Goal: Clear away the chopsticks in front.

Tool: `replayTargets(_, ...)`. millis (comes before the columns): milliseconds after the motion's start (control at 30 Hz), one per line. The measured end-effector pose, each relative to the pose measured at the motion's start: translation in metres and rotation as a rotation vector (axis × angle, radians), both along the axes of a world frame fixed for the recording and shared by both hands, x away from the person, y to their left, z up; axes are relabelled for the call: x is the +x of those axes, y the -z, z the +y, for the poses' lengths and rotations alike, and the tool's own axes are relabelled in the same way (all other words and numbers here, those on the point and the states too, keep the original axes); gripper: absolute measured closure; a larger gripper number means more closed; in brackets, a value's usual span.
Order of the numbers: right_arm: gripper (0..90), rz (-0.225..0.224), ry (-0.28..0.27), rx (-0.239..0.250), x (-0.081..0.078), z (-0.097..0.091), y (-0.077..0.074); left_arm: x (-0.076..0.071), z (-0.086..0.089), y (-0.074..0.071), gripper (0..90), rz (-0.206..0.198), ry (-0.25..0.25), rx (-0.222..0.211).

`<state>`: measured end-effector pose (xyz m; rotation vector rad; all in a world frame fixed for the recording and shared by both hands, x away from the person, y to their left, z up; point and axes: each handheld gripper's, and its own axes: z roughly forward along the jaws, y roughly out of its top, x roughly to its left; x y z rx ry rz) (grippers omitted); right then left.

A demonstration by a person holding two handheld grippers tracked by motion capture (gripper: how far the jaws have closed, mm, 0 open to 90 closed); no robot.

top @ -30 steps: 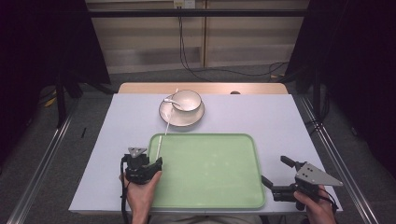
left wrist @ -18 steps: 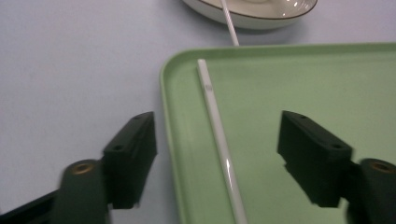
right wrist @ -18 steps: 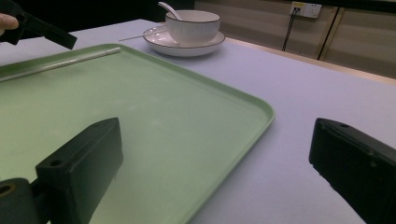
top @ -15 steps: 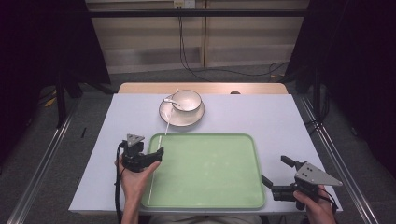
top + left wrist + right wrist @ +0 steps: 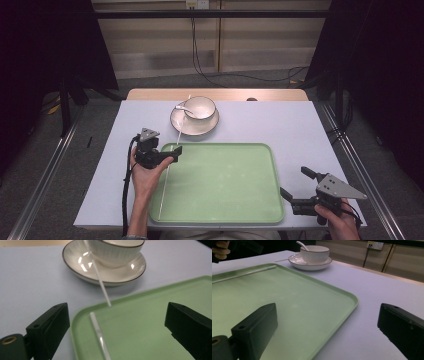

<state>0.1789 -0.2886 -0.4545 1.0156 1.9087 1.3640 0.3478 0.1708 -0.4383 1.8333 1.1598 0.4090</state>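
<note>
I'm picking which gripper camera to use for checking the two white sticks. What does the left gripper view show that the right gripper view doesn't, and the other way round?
Left gripper view: a close look at the gap between the lower end of the leaning stick, at the rim of the tray, and the tip of the flat stick lying in the tray. Right gripper view: the spoon in the cup, the wall socket and the tray's right rim. Both: cup, saucer, tray and both sticks.
</note>
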Motion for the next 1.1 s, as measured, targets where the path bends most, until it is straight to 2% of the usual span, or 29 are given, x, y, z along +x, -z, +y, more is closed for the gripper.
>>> replayTargets(33, 2.2, 0.0, -0.002, 0.001, 0.0, 0.0, 0.0, 0.003, 0.0, 0.0, 7.5, 0.009, -0.005, 0.005)
replayTargets(133, 2.2, 0.004, 0.0, 0.005, 0.0, 0.0, 0.0, 0.009, -0.001, -0.004, 6.6, -0.012, 0.006, -0.005)
replayTargets(167, 2.2, 0.002, -0.002, 0.004, 0.0, 0.0, 0.0, 0.015, -0.002, -0.008, 7.4, 0.005, 0.01, 0.002)
replayTargets(200, 2.2, 0.002, -0.002, 0.004, 0.0, 0.0, 0.0, 0.015, -0.002, -0.008, 9.1, 0.005, 0.01, 0.002)
replayTargets(233, 2.2, 0.003, -0.001, 0.004, 0.0, 0.0, 0.0, 0.017, -0.004, -0.012, 9.1, 0.035, -0.001, 0.038)
replayTargets(267, 2.2, 0.002, -0.001, 0.004, 0.0, 0.0, 0.0, 0.018, -0.006, -0.015, 10.6, 0.024, -0.005, 0.056)
replayTargets(300, 2.2, 0.003, -0.002, 0.004, 0.0, 0.0, 0.0, 0.018, -0.008, -0.017, 10.4, -0.006, 0.008, 0.041)
replayTargets(333, 2.2, 0.003, -0.002, 0.005, 0.0, 0.0, 0.0, 0.019, -0.008, -0.019, 11.1, -0.014, 0.021, 0.044)
replayTargets(500, 2.1, 0.003, -0.002, 0.006, 0.0, 0.0, 0.0, 0.035, -0.013, -0.023, 13.6, -0.014, 0.032, 0.057)
replayTargets(567, 2.2, 0.004, 0.003, 0.007, 0.0, 0.0, 0.0, 0.041, -0.013, -0.024, 15.6, -0.023, 0.034, 0.044)
replayTargets(600, 2.2, 0.004, 0.003, 0.007, 0.0, 0.0, 0.0, 0.044, -0.012, -0.025, 15.6, -0.021, 0.039, 0.056)
replayTargets(700, 2.2, 0.002, 0.003, 0.005, 0.001, 0.0, 0.001, 0.052, -0.013, -0.027, 19.1, -0.028, 0.017, 0.065)
replayTargets(800, 2.2, 0.003, 0.002, 0.005, 0.001, 0.0, 0.0, 0.059, -0.014, -0.029, 19.5, -0.021, 0.03, 0.059)
replayTargets(900, 2.2, 0.004, 0.002, 0.004, 0.001, 0.0, 0.001, 0.068, -0.017, -0.03, 23.0, -0.031, 0.031, 0.111)
replayTargets(967, 2.2, 0.002, 0.0, 0.004, 0.001, 0.0, 0.001, 0.073, -0.019, -0.03, 26.2, -0.036, 0.023, 0.114)
replayTargets(1000, 2.2, 0.002, -0.002, 0.006, 0.001, 0.0, 0.001, 0.075, -0.02, -0.029, 29.0, -0.043, 0.028, 0.129)
replayTargets(1033, 2.2, 0.002, 0.002, 0.003, 0.001, 0.0, 0.001, 0.078, -0.022, -0.028, 31.4, -0.039, 0.021, 0.131)
replayTargets(1100, 2.2, 0.003, 0.0, 0.004, 0.001, 0.0, 0.001, 0.084, -0.024, -0.025, 33.1, -0.014, 0.038, 0.166)
